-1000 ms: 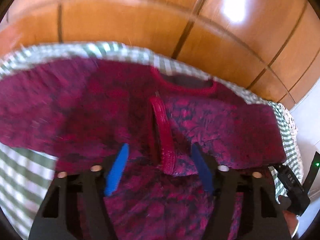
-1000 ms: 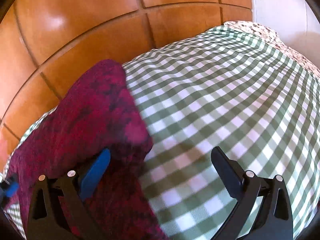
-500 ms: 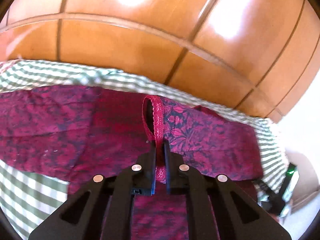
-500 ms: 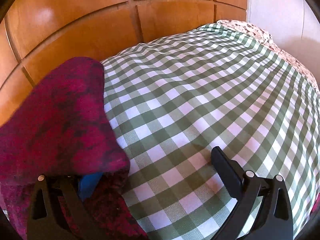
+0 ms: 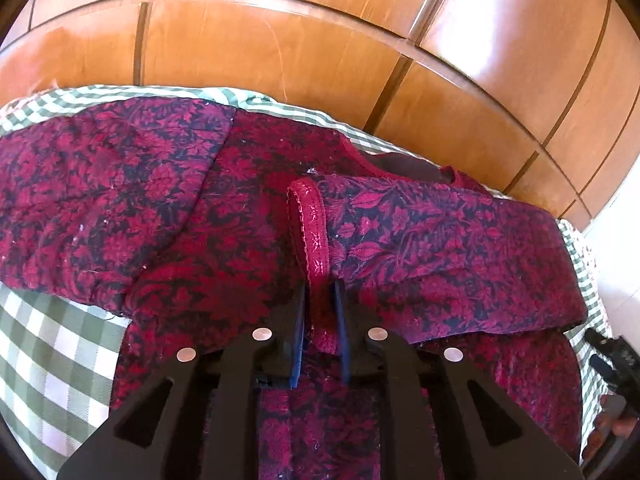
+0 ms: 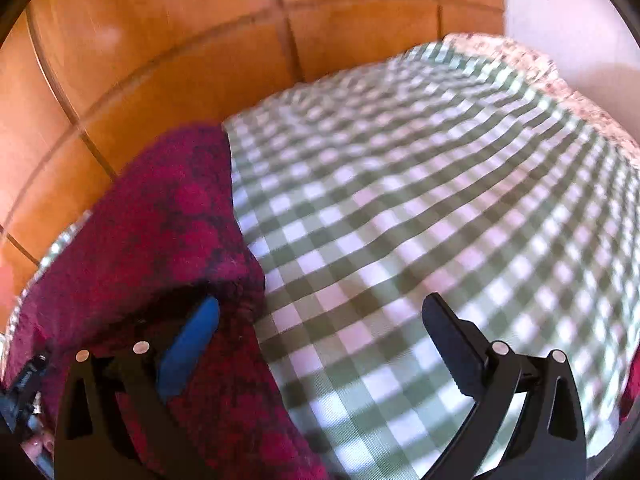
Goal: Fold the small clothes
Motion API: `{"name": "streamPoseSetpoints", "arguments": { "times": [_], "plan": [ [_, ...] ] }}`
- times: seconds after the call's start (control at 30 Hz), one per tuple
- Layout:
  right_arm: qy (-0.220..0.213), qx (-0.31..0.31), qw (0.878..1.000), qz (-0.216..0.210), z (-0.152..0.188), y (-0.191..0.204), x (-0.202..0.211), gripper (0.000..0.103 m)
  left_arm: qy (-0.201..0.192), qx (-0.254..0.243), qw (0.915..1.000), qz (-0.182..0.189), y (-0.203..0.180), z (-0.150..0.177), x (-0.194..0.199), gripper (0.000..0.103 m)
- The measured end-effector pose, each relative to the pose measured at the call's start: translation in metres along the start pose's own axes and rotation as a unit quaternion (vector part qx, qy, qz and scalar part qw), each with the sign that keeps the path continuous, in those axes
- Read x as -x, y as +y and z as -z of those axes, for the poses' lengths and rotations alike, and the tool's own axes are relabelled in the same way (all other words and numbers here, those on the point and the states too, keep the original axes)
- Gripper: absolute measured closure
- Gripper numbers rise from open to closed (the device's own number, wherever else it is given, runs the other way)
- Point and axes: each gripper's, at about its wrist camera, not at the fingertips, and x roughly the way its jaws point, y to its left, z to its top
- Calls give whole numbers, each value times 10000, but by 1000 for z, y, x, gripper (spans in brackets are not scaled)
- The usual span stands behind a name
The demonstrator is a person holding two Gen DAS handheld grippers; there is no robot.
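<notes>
A red and dark blue patterned sweater lies spread over a green checked cloth. One sleeve is folded across its chest, and the sleeve's ribbed red cuff points toward me. My left gripper is shut on that cuff. In the right wrist view the sweater's edge lies at the left on the checked cloth. My right gripper stands open, its left blue pad over the sweater fabric and its right finger above bare cloth, gripping nothing.
Glossy wooden panels rise right behind the bed. A white wall stands at the far right, with a floral cover at the cloth's far edge. The other gripper's black body shows at the right edge of the left wrist view.
My left gripper went from open around the cuff to shut on it, then drew back a little with it. My right gripper, still open, lifted slightly off the sweater's edge.
</notes>
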Motion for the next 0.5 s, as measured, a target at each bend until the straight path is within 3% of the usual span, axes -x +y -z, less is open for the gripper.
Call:
{"name": "streamPoseSetpoints", "arguments": {
  "times": [0.13,0.27,0.4,0.5],
  "plan": [
    [-353,265,9988,-187,-25,30,-2,2,-9,53,10000,65,5,1,5,90],
    [-297,735,9968,-73,-46,70,-40,2,-10,108,9999,120,6,2,6,89],
    [35,1440,9854,912,-48,83,-93,2,18,205,9995,253,12,3,6,86],
    [159,1222,9895,756,-37,66,-105,2,84,24,9999,126,5,3,2,84]
  ]
}}
